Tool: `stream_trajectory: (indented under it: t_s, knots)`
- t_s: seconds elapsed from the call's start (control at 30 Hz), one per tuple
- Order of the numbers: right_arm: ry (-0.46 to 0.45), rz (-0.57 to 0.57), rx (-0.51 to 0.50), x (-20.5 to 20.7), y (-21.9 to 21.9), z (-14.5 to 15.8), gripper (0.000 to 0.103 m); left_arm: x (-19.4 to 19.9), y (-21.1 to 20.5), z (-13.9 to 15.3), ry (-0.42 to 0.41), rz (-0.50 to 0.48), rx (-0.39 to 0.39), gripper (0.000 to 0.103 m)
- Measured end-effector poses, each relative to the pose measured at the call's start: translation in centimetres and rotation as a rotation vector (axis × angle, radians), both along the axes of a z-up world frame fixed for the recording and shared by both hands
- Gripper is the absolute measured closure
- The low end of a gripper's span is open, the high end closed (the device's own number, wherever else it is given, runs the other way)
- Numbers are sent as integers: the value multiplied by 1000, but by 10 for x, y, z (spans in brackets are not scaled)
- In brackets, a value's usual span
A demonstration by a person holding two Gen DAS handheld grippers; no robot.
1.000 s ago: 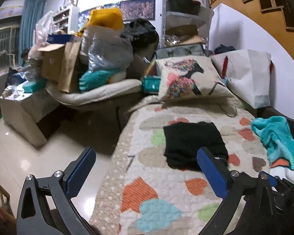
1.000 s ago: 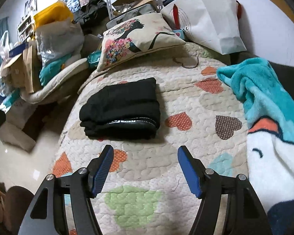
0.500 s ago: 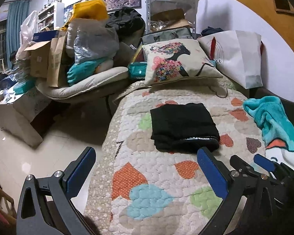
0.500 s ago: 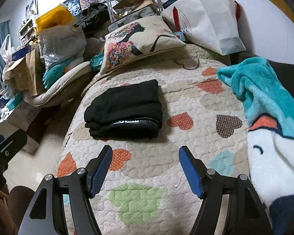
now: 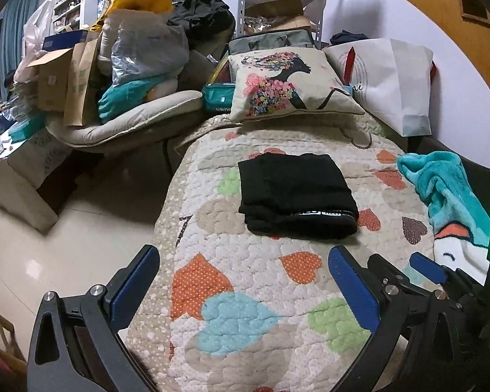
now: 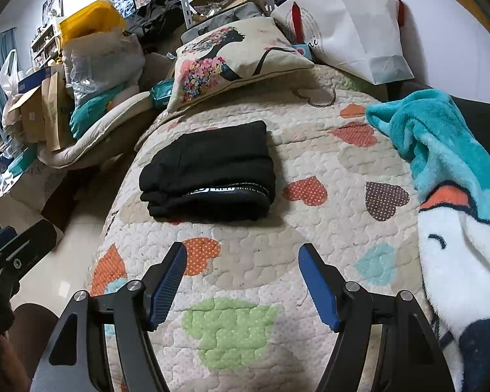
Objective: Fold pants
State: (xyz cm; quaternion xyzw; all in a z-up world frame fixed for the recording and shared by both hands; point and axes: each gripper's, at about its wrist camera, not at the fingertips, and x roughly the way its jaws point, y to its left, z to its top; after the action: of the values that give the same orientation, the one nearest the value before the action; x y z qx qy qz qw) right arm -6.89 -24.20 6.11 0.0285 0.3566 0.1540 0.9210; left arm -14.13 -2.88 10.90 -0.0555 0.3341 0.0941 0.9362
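The black pants (image 5: 294, 194) lie folded in a compact rectangle on the heart-patterned quilt (image 5: 245, 294), waistband with white lettering toward me. They also show in the right wrist view (image 6: 209, 173). My left gripper (image 5: 245, 261) is open and empty, held back from the pants over the quilt's near left part. My right gripper (image 6: 241, 254) is open and empty, just short of the pants' near edge. The right gripper's fingers (image 5: 428, 266) show at the lower right of the left wrist view.
A teal and white plush blanket (image 6: 447, 179) lies on the quilt's right side. A printed cushion (image 5: 287, 85) and a white paper bag (image 5: 395, 78) stand at the far end. Piled bags and boxes (image 5: 121, 58) fill the left, with tiled floor (image 5: 65, 245) beside the bed.
Both grippers have drawn back from the folded pants. The left one has swung right, so the pants sit more centred in its view. The pants have not moved.
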Motion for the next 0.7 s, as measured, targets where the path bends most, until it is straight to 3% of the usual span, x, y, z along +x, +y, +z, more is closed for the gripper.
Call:
stream_trajectory:
  t_s: [0.7]
  knots:
    - [20,9,-9,4,3,-8,25,6,0,-10,37,-6,-3,0]
